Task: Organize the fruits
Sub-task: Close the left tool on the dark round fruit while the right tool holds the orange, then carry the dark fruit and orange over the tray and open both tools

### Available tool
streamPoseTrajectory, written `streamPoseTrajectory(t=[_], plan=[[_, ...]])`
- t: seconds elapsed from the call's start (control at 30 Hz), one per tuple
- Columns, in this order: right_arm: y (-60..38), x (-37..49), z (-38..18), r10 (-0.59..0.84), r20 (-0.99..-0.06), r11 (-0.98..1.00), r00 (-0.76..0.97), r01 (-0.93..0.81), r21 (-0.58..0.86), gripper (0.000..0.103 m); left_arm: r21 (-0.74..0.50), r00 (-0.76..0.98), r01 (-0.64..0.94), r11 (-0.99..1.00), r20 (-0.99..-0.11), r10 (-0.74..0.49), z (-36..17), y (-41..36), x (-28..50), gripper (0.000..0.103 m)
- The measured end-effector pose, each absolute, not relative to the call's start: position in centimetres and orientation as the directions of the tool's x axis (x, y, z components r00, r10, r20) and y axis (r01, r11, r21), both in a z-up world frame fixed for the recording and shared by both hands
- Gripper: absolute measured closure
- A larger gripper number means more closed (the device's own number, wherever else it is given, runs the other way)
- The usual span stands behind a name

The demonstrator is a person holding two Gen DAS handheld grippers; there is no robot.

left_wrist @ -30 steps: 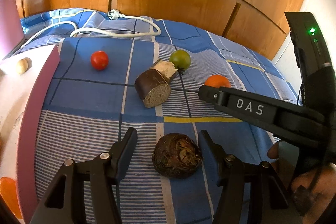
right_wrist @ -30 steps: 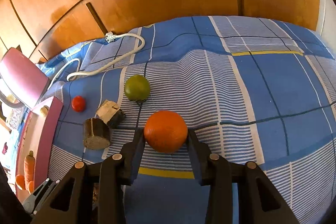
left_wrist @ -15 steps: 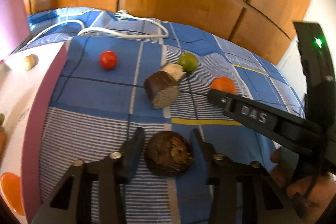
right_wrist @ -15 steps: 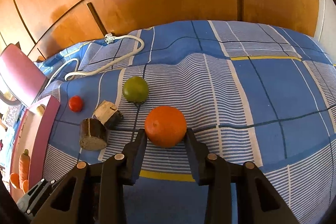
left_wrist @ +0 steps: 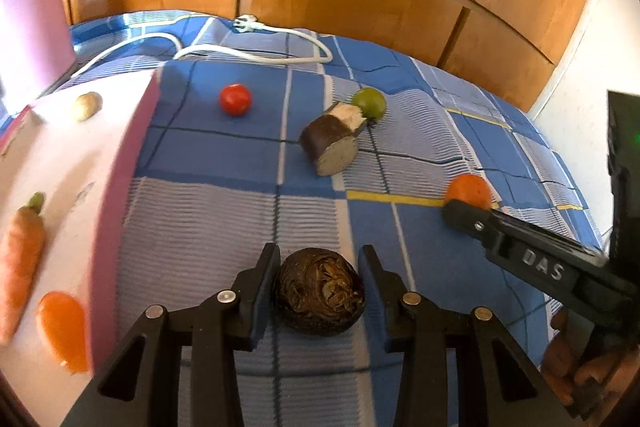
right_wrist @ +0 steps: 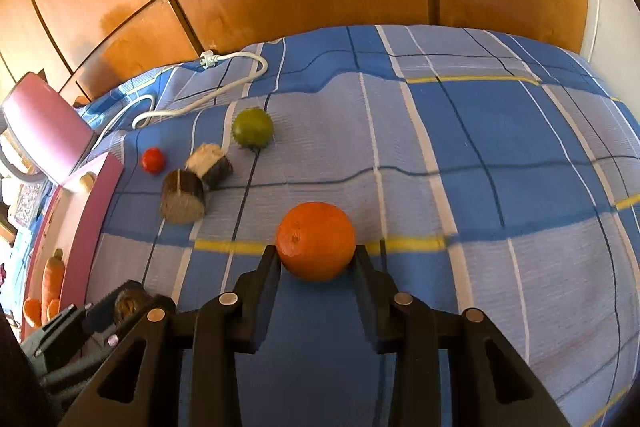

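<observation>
Bed [right_wrist: 500, 163]: a blue checked cover, soft and yielding, carries the loose produce; a round item set down on it may roll into a fold.
Pink tray [left_wrist: 116, 211]: at the left edge of the bed, holding carrots [left_wrist: 20, 251] and a small potato [left_wrist: 86, 105]; its role as a sorting place is a judgement.
Left gripper [left_wrist: 318, 281]: clenched on the dark brown fruit [left_wrist: 320, 291], one pad against each flank.
Right gripper [right_wrist: 316, 263]: clenched on the orange [right_wrist: 316, 241], pads at its widest line, low on the sphere.
Dark brown fruit: in the left gripper, just above the cover near the tray; rough, fibrous skin should grip well; probably firm and moderately heavy; best held across the middle.
Orange: in the right gripper, at mid-bed; firm, slightly springy rind, smooth enough to slip if pinched off-centre; hold across the equator, moderate squeeze.
Cut dark pieces [left_wrist: 332, 143]: two, touching, beyond the grippers; flat cut faces offer stable pad contact.
Green fruit [right_wrist: 253, 127]: just behind the cut pieces; round, likely hard.
Red tomato [left_wrist: 235, 99]: smallest, near the tray; thin-skinned, needs a light grip.
</observation>
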State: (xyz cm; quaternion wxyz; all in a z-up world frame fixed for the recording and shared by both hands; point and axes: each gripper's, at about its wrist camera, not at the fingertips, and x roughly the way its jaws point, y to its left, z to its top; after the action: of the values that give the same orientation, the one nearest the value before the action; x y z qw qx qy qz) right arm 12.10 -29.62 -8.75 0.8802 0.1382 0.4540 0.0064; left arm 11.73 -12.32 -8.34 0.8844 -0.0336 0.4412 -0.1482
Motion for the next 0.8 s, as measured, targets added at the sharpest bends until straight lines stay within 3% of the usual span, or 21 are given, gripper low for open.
streamPoseTrajectory(t=[0.8], plan=[[-24.9,6.1,-7.8,0.188,-0.797,0.966,0.574,0.037,0.255,0.067,-0.145,0.681,0.165,0.976,-0.698,-0.219,-2.2,-7.4,6.3,0.062]])
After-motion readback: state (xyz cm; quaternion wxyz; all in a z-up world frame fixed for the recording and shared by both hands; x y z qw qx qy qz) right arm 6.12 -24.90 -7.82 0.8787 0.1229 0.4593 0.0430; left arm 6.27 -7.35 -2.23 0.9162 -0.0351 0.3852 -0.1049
